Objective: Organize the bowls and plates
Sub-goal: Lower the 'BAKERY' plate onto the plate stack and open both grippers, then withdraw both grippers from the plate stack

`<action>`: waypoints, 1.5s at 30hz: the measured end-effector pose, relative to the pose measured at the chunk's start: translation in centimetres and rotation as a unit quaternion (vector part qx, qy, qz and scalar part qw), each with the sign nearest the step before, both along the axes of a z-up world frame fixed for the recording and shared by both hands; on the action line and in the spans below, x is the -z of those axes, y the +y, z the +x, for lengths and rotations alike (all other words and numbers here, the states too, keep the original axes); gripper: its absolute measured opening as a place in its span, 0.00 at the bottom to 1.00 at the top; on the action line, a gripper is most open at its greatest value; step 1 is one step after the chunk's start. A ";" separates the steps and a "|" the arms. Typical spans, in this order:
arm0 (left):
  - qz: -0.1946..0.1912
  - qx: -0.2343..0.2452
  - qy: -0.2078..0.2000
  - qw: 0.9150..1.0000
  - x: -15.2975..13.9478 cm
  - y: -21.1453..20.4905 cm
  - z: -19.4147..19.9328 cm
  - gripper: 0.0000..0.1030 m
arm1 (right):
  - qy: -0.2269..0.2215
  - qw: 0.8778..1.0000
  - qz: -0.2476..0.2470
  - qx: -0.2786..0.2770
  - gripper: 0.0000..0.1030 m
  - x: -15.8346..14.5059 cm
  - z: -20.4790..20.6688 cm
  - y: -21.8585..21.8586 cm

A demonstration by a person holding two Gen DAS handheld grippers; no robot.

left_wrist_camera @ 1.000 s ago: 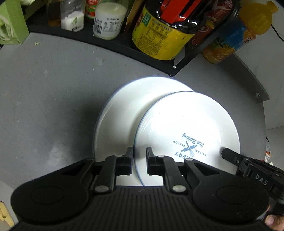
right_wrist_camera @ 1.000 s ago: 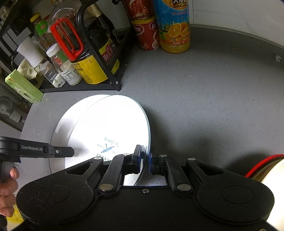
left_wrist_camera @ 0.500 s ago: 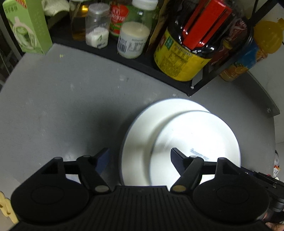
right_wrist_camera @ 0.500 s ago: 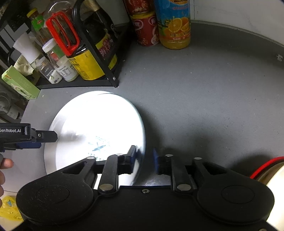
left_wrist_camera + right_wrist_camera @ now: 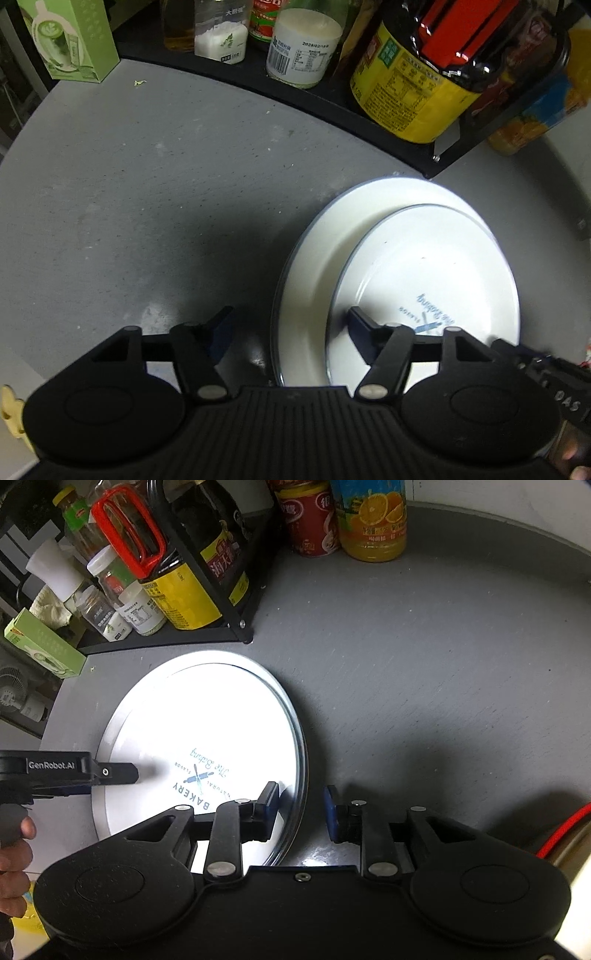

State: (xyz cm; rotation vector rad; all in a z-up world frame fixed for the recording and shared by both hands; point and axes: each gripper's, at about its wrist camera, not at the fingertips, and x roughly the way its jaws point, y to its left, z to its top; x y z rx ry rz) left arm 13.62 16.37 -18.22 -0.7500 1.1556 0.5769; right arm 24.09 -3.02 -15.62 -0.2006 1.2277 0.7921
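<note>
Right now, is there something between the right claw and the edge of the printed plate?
Nothing visible. The right claw is open and straddles the rim of the printed plate, which lies on the larger plate.

I see two glossy white plates (image 5: 424, 266), glazed smooth like ceramic, lying on a matt, speckled grey countertop (image 5: 147, 192) at centre frame, while my grippers' (image 5: 301, 805) black plastic bodies look matt with ribbed housing.

L gripper (image 5: 288, 325) jaws wide apart | small plate (image 5: 436, 280) on lg plate (image 5: 317, 266); grey counter (image 5: 147, 184)
</note>
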 end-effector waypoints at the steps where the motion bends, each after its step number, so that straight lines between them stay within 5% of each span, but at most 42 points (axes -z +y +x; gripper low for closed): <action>1: -0.003 0.000 -0.006 1.000 -0.1 0.1 -0.1 0.53 | -0.001 1.000 0.000 0.000 0.25 0.0 -0.1 0.0; 7: -0.013 0.001 -0.024 1.000 -0.1 0.5 -0.7 0.45 | -0.004 1.000 -0.001 0.003 0.25 -0.2 -0.2 0.3; 20: 0.007 0.020 -0.017 1.000 -0.8 0.3 -0.8 0.46 | -0.019 0.999 -0.005 0.033 0.27 -0.4 -0.9 0.5; 23: 0.002 0.024 -0.022 0.999 -1.1 0.3 -0.9 0.49 | -0.031 0.998 0.000 0.047 0.34 -1.3 -1.1 0.2; 30: 0.003 0.050 -0.028 0.998 -2.7 0.1 -0.9 0.77 | -0.050 0.995 0.029 0.076 0.59 -3.9 -2.1 -0.6; 35: 0.009 0.087 -0.027 0.996 -3.8 -0.7 -0.6 0.83 | -0.071 0.993 0.039 0.088 0.88 -5.4 -3.6 -0.7; 45: 0.031 0.114 -0.064 0.991 -7.3 -1.5 -0.3 0.96 | -0.098 0.988 0.041 0.110 1.00 -7.4 -5.3 -2.5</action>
